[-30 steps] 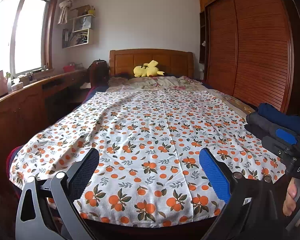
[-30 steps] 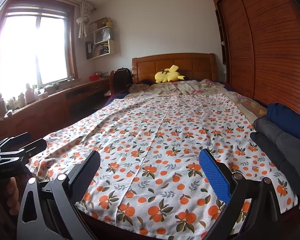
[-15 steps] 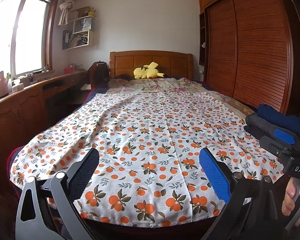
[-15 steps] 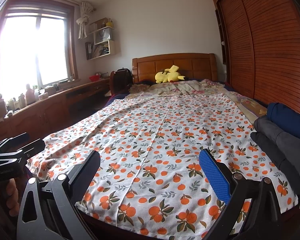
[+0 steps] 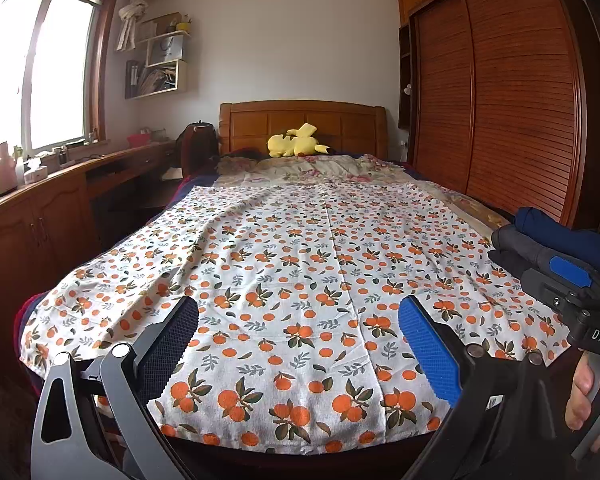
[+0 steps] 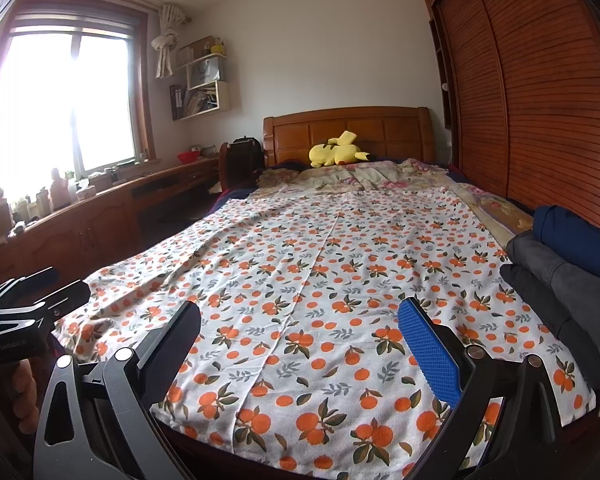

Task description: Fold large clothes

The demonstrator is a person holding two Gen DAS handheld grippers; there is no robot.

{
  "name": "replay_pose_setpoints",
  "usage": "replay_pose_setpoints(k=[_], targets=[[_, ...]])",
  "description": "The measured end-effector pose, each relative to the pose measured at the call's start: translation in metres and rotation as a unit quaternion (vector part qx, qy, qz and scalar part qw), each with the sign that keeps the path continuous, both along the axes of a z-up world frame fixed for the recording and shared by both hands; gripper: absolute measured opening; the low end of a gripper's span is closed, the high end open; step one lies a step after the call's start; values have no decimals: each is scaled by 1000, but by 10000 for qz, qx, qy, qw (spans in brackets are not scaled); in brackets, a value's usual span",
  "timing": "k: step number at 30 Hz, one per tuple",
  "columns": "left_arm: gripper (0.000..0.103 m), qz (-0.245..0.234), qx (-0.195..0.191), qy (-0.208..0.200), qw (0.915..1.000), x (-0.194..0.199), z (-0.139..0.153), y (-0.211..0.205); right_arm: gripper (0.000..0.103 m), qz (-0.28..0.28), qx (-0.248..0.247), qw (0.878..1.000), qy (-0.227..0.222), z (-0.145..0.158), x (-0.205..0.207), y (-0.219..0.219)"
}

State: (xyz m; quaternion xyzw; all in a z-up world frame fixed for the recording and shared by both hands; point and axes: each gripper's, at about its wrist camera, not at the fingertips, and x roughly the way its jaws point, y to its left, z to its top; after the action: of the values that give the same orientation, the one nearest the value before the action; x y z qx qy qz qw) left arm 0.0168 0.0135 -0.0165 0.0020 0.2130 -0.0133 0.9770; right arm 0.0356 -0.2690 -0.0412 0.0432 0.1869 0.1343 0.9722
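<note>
Nearest of all, the left gripper (image 5: pixel 298 344) hovers over the foot edge of the bed (image 5: pixel 300 446) with its fingers spread wide and nothing between them; the right gripper (image 6: pixel 300 346) hangs over the same edge, equally spread and empty. Under both lies the orange-print cloth (image 5: pixel 300 264), a white fabric scattered with oranges and green leaves, laid flat along the bed from the foot edge toward the pillows. A straight seam runs down its middle, and soft wrinkles gather near its left edge. At the bed's right edge sits a stack of folded dark clothes (image 6: pixel 560 268), its lower pieces overlapping the cloth's border. Farther back, a yellow plush toy (image 5: pixel 296 146) rests against the wooden headboard (image 5: pixel 300 120).

Only the left wrist view shows the right gripper from outside, at its right border, with a hand (image 5: pixel 584 392) on the trigger. Conversely, the right wrist view catches the left gripper's body at its left border, and more of the window (image 6: pixel 68 100).
</note>
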Motion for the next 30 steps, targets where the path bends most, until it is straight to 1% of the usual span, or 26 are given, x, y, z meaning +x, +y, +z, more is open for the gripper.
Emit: replay_pose_setpoints(k=[30], targets=[[101, -60, 23, -96, 9999, -6, 3, -2, 95, -41, 20, 10000, -28, 5, -1, -1]])
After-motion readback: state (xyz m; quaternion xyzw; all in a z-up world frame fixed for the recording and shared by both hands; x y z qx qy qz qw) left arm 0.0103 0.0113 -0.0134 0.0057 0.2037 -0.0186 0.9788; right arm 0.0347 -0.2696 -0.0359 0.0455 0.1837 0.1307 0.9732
